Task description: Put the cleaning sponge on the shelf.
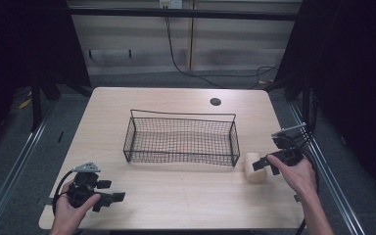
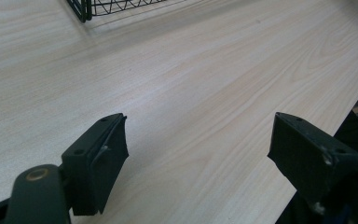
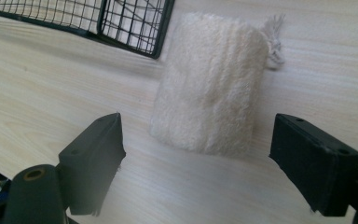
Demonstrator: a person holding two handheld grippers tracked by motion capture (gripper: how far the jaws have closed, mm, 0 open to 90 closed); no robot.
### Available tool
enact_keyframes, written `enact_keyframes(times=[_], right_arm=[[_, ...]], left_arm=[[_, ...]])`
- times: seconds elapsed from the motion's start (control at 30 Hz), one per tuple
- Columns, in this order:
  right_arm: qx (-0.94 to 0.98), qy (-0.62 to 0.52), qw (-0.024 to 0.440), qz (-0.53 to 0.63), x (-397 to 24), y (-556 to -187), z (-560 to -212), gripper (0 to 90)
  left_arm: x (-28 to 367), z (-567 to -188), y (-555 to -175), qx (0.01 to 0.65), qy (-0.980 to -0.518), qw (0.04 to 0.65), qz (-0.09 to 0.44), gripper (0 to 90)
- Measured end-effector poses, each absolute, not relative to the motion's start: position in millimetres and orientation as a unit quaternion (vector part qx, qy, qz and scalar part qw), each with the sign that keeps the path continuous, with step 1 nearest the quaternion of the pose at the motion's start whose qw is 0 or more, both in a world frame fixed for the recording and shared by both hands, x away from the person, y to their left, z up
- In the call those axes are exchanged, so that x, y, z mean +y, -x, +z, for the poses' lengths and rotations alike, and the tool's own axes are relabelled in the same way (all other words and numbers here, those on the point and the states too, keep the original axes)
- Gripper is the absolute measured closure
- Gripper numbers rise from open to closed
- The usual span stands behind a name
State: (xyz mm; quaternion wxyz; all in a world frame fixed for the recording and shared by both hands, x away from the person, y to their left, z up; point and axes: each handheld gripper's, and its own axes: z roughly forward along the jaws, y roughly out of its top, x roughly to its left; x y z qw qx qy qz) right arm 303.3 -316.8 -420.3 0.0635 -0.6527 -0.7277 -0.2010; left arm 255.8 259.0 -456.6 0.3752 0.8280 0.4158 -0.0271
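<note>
At lower right of the high view, the right claw (image 1: 263, 164) sits spread apart, just beside a cream towel roll (image 1: 254, 168) lying on the worktop (image 1: 186, 196) beside the wire basket (image 1: 181, 138). Lower left, the left claw (image 1: 108, 199) also gapes, holding nothing.

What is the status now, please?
Both tools open: left tool idle, right tool at the cream pad. Pad beside empty basket. Nothing between.
</note>
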Motion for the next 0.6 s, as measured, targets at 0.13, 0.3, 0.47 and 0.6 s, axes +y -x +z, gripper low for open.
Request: enact_keyframes(times=[0.13, 0.3, 0.47, 0.6], right_arm=[[-0.728, 0.654, 0.067, -0.197, -317, -308, -422, 17.3], [-0.727, 0.658, 0.069, -0.183, -317, -314, -428, 18.0], [-0.727, 0.66, 0.071, -0.172, -314, -320, -434, 18.1], [-0.73, 0.66, 0.069, -0.164, -310, -324, -438, 18.9]], left_arm=[[260, -456, -256, 0.417, -0.827, 0.377, -0.024, 18.9], [259, -457, -256, 0.417, -0.827, 0.377, -0.024, 18.9], [259, -456, -256, 0.417, -0.827, 0.377, -0.024, 18.9], [260, -456, -256, 0.417, -0.826, 0.377, -0.024, 18.9]])
